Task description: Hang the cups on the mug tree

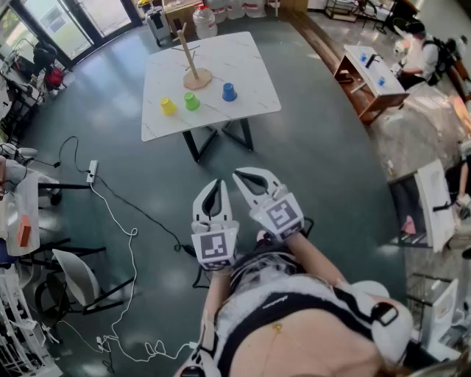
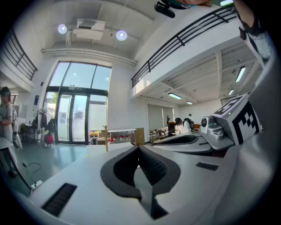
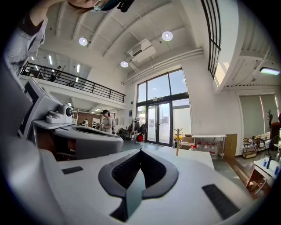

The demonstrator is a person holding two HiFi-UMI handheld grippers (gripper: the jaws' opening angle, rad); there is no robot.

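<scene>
Far ahead of me stands a white table [image 1: 250, 70]. On it are a wooden mug tree [image 1: 191, 57] and three small cups: yellow [image 1: 168, 106], green [image 1: 192, 101] and blue [image 1: 229, 92], all standing in front of the tree. My left gripper [image 1: 213, 185] and right gripper [image 1: 241, 177] hover side by side over the floor, well short of the table. Both are shut with nothing between the jaws. The left gripper view shows its closed tips [image 2: 138, 147] and the distant mug tree [image 2: 106, 139]. The right gripper view shows closed tips [image 3: 140, 151] and the mug tree [image 3: 178, 140].
A white cable and power strip [image 1: 92, 171] trail across the grey floor at left, near chairs [image 1: 73, 276]. A wooden bench [image 1: 368, 74] with a seated person lies at right. Water bottles [image 1: 204, 20] stand behind the table. Black table legs [image 1: 221, 136] face me.
</scene>
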